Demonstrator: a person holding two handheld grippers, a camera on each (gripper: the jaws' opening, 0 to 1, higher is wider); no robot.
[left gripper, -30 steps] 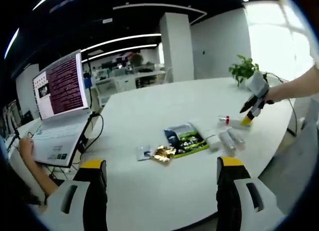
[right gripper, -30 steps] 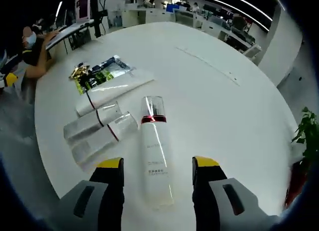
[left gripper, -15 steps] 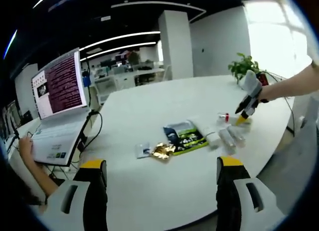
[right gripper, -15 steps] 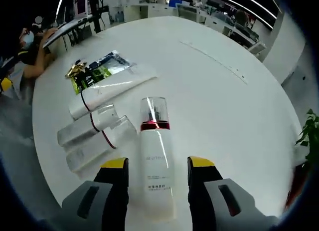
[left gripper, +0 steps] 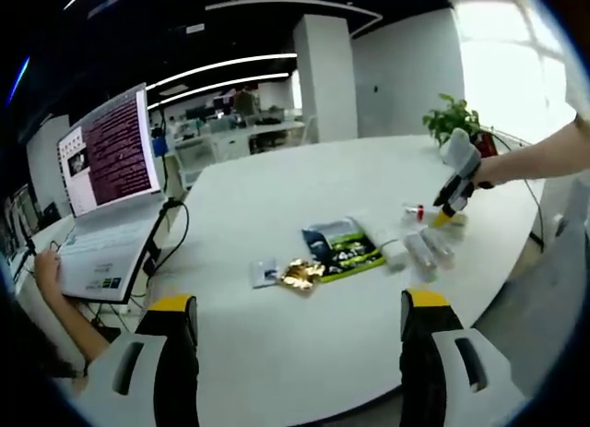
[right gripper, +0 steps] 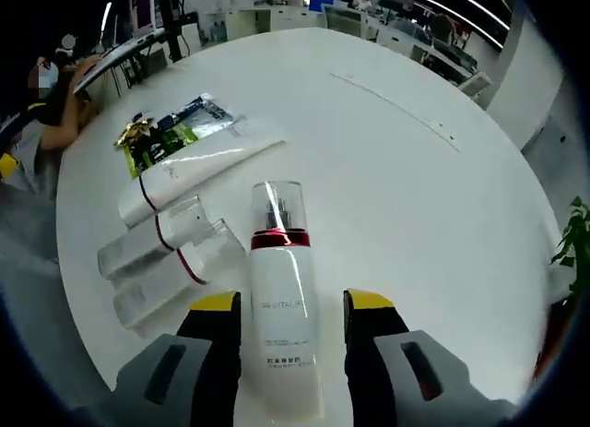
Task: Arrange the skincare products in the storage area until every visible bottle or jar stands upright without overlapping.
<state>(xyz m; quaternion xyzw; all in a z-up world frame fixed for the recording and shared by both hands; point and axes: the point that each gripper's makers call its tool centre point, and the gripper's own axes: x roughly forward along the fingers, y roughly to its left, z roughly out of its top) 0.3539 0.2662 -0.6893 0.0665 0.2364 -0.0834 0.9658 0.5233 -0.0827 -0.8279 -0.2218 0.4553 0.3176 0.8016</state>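
A white bottle (right gripper: 281, 321) with a red ring and clear cap lies flat on the white table (right gripper: 396, 196). My right gripper (right gripper: 293, 305) is open and straddles its lower body, the left jaw almost touching it. Two clear-capped bottles (right gripper: 147, 244) (right gripper: 175, 278) lie side by side to its left, with a white tube (right gripper: 198, 164) beyond them. In the left gripper view my left gripper (left gripper: 300, 302) hangs open over the near table, holding nothing. Far to its right, the right gripper (left gripper: 452, 201) is down at the lying bottles (left gripper: 429, 247).
A green and dark sachet (left gripper: 339, 252), a gold wrapper (left gripper: 300, 278) and a small packet (left gripper: 265, 275) lie mid-table. An open laptop (left gripper: 101, 187) with cables stands at the left, a person's hand (left gripper: 46, 270) beside it. A potted plant (left gripper: 452, 123) stands at the far edge.
My right gripper has slid forward along the white bottle and its jaws have narrowed a little around it. The left gripper has stayed in place.
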